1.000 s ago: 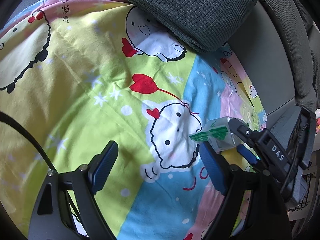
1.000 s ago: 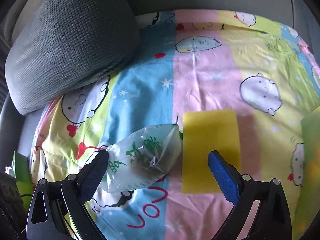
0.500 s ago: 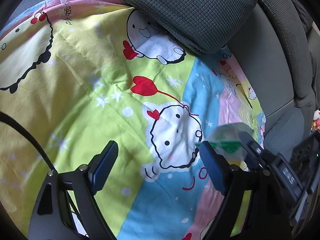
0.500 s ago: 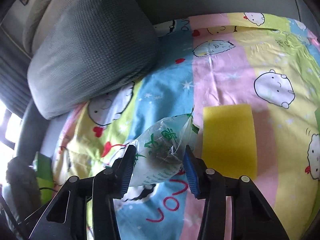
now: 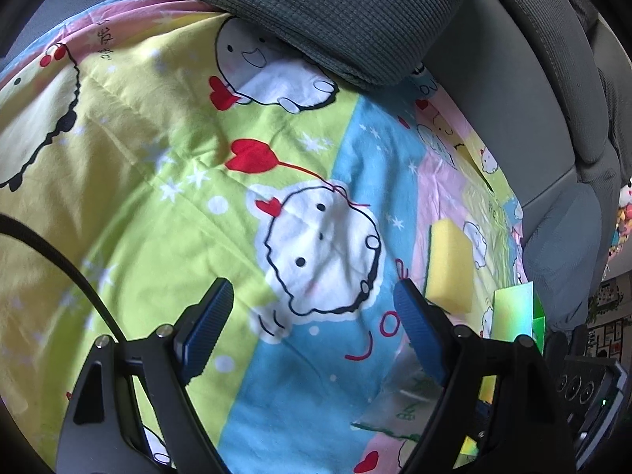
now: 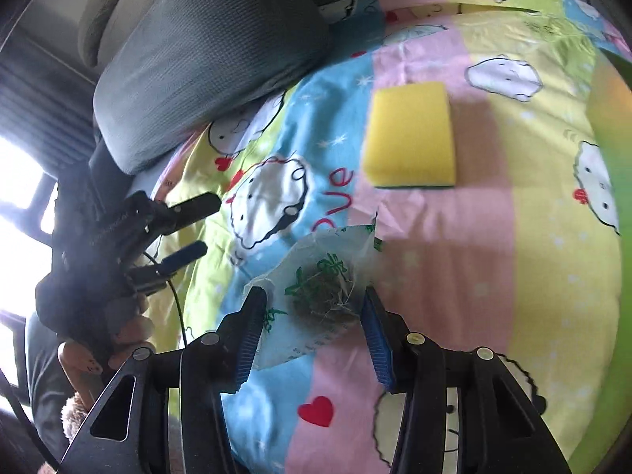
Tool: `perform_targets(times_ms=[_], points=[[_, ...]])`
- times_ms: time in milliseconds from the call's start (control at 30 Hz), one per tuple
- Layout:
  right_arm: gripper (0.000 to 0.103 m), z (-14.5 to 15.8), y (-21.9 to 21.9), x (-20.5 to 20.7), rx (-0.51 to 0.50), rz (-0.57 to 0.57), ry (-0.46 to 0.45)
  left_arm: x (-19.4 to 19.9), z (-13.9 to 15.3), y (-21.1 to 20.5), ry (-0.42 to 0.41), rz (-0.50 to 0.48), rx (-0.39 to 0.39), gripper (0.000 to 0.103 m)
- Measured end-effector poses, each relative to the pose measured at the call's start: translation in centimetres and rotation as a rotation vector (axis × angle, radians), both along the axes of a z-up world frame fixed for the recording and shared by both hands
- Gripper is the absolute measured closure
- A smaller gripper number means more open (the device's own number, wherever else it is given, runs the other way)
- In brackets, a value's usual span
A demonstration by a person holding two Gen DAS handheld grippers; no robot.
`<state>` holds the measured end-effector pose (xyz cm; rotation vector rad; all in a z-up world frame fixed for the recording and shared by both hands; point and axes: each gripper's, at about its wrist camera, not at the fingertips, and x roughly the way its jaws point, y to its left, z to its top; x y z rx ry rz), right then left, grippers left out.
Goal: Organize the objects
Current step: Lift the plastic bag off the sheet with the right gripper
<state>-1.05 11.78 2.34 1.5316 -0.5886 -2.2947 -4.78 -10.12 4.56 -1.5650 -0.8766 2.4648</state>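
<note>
bag (image 6: 316, 296) of dried greens clamped in right hand-held gripper (image 6: 312, 316), jaws having just closed on it, above bedspread (image 6: 474, 256). sponge (image 6: 410, 134) beyond, apart. left hand-held gripper (image 5: 312, 324) wide open, holding nothing, over bare bedspread; pillow (image 5: 335, 12) at far edge.

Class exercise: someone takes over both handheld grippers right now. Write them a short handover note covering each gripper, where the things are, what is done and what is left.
Right gripper: its jaws have just been closing and now pinch the clear plastic bag of dried greens, which is in its grip above the cartoon bedsheet.
Left gripper: open, nothing between its fingers, over the sheet.
Yellow sponge: flat on the pink stripe, beyond the bag, untouched.
Grey cushion: at the sheet's far edge.
Done: bag picked up.
Left: put the bag where it belongs, then probably deal with the sponge. No destination is visible.
</note>
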Motion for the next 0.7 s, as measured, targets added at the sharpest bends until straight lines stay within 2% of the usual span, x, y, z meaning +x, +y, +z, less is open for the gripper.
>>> perform_targets(times_ms=[33,100,200,300,467,567,700], points=[[0.047,0.1,0.6,-0.1,0.015,-0.014,-0.017,0.0,0.0,0.3,0.0,-0.013,0.005,0.021],[0.032,0.5,1.5,0.0,0.063,-0.042,-0.007,-0.1,0.0,1.3,0.003,-0.053,0.016,0.021],[0.025,1.4,3.0,0.3,0.166,-0.107,0.013,-0.2,0.2,3.0,0.016,-0.131,0.043,0.021],[0.025,1.8,4.8,0.5,0.166,-0.164,0.014,-0.2,0.1,4.7,0.014,-0.202,0.05,0.02],[0.025,2.2,7.1,0.6,0.08,-0.246,0.026,0.1,-0.8,7.7,-0.026,-0.336,0.063,0.019],[0.025,2.1,7.0,0.4,0.062,-0.236,0.018,0.6,-1.4,9.6,-0.057,-0.425,0.085,0.019],[0.025,2.2,6.5,0.2,0.034,-0.227,0.021,1.6,-0.8,11.3,-0.021,-0.502,0.077,0.019]])
